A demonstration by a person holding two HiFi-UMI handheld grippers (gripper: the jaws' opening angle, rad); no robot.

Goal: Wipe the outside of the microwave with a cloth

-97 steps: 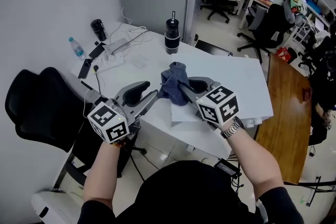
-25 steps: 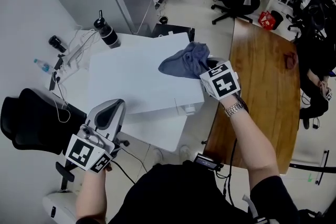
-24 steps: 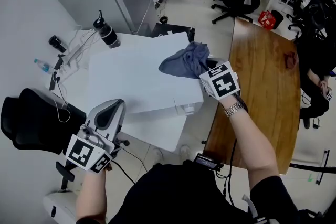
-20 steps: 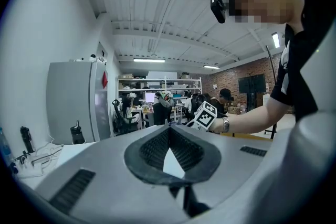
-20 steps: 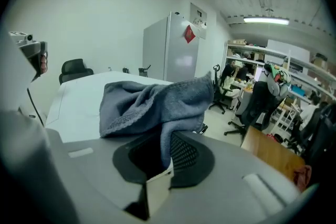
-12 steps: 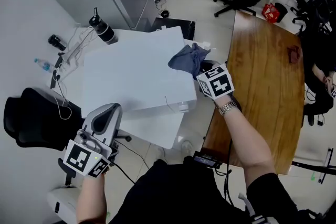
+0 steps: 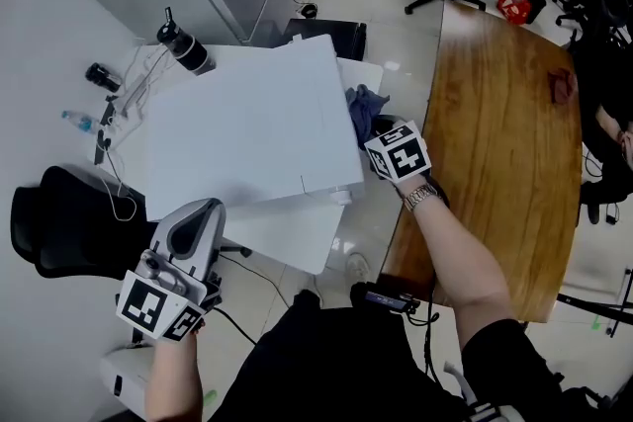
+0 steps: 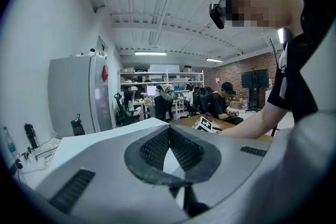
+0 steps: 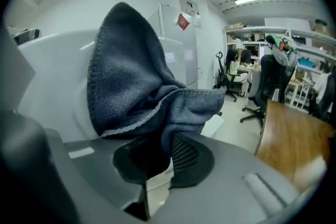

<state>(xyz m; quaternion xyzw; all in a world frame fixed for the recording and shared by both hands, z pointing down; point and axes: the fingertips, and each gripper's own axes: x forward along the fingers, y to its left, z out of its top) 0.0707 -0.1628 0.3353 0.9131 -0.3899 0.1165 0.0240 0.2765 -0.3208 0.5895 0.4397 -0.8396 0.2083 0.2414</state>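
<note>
clamped on the blue cloth (image 7: 364, 104), the right gripper (image 7: 379, 135) had dropped from the top of the microwave (image 7: 247, 124) over its right edge, apparently onto the side wall, so that face came next; the left gripper (image 7: 201, 212) hung closed, empty, off the front edge.

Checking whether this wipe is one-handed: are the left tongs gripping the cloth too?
No, the left tongs are shut with nothing between them; the cloth is pinched in the right tongs.

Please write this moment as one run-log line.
right gripper: shut on cloth | cloth: at side wall of microwave | left gripper: shut, empty, apart from microwave | step: side wipe
</note>
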